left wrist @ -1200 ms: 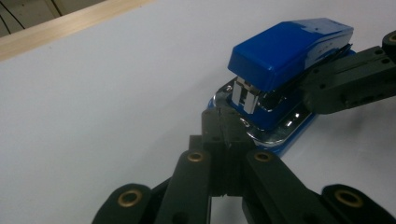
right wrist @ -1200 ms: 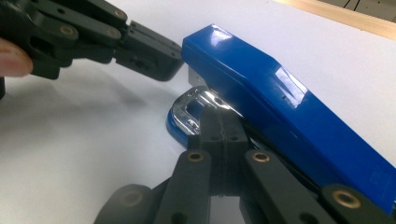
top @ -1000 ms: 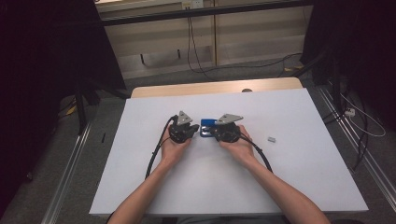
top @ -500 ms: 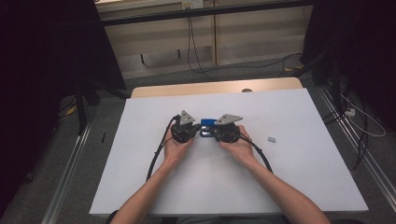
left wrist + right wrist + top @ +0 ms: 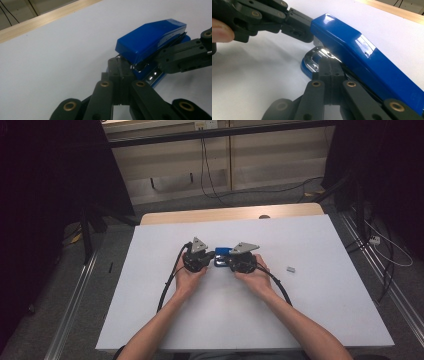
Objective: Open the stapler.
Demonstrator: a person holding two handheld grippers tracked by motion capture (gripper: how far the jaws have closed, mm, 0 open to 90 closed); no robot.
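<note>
High view: I see both hands low on the white table (image 5: 150,310), with the left gripper (image 5: 207,259) and the right gripper (image 5: 226,261) pointing at each other. The blue stapler (image 5: 222,255) sits between the two tips. A small grey piece (image 5: 290,268) lies well apart, on the far side of the right gripper from the stapler. From this height I cannot read the jaw contact.

Left gripper view: I see the left gripper (image 5: 119,75) clenched, its jaws pressed flat together with nothing between them. The stapler (image 5: 152,40) lies just ahead and to the right of the tips, its blue top raised off the metal base. The tips touch the stapler's front end under the lid. The right gripper (image 5: 162,58) enters from the right edge against the same gap.

Right gripper view: I see the right gripper (image 5: 331,66) clenched too, jaws together and empty, tips at the chrome plate of the stapler (image 5: 352,52). The left gripper (image 5: 305,30) meets the lid's front end from upper left. A fingertip (image 5: 220,31) shows at the left edge.
</note>
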